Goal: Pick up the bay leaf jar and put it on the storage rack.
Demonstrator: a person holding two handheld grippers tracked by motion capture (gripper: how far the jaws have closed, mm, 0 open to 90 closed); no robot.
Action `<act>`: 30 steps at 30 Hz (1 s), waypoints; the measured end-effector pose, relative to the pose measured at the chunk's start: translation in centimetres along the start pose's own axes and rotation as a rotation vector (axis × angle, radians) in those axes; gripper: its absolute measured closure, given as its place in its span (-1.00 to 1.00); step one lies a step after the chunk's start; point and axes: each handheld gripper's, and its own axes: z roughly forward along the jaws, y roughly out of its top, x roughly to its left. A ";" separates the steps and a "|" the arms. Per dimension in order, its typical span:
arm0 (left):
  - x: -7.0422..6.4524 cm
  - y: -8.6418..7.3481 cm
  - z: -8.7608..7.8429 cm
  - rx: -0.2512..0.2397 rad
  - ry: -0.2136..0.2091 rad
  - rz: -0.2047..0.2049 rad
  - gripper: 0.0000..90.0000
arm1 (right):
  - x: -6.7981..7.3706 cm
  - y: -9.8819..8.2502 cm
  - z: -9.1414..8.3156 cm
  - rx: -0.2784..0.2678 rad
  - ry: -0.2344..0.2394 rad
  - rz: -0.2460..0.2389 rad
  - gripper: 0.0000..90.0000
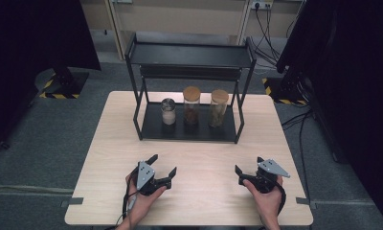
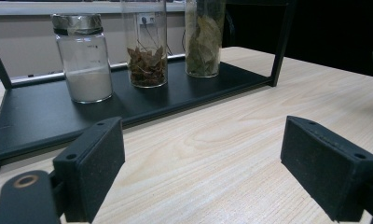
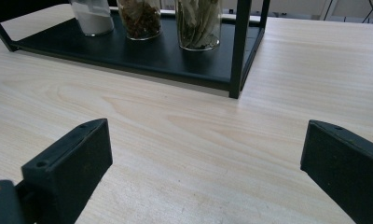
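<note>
A pale wooden table seen from above, with a person's forearms entering at 6 o'clock. Toward 12 o'clock on the table stands a black metal rack with an upper shelf and a low bottom shelf. Three jars stand in a row on the bottom shelf, close together but apart: a short jar of white powder toward 9 o'clock, a tall cork-lidded jar of brown leaves in the middle, and a tall cork-lidded jar of green leaves toward 3 o'clock. The left gripper sits near the table's front at 7 o'clock, jaws spread wide and holding nothing. The right gripper sits at 5 o'clock, jaws likewise spread and empty. Both are well apart from the jars.
</note>
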 end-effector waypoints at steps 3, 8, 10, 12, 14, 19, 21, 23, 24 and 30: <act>0.0 0.0 0.0 0.000 0.000 0.000 -0.71 | -0.1 -0.3 0.0 0.004 -0.002 0.002 -0.95; 0.0 0.0 0.0 -0.002 0.000 0.000 -0.71 | -0.2 -0.6 0.1 0.011 -0.004 0.007 -0.95; 0.0 0.0 0.0 -0.001 0.000 0.000 -0.71 | -0.3 -0.7 0.2 0.012 -0.007 0.007 -0.95; 0.0 0.0 0.0 -0.001 0.000 0.000 -0.71 | -0.4 -0.9 0.2 0.015 -0.009 0.010 -0.95; 0.0 0.0 0.0 0.000 0.000 0.000 -0.71 | -0.5 -1.0 0.2 0.018 -0.012 0.015 -0.95; 0.0 0.0 0.0 -0.001 0.001 0.001 -0.71 | -0.7 -1.3 0.2 0.026 -0.017 0.019 -0.95; 0.0 0.0 0.0 0.000 0.001 0.001 -0.71 | -0.7 -1.3 0.1 0.023 -0.018 0.016 -0.95; 0.0 0.0 0.0 -0.001 0.001 0.000 -0.71 | -0.7 -1.3 0.1 0.023 -0.020 0.017 -0.95; 0.0 0.0 0.0 0.000 0.001 0.001 -0.71 | -0.7 -1.3 0.1 0.023 -0.020 0.018 -0.95; 0.0 0.0 0.0 0.000 0.001 0.003 -0.71 | -0.8 -1.4 0.1 0.019 -0.023 0.032 -0.95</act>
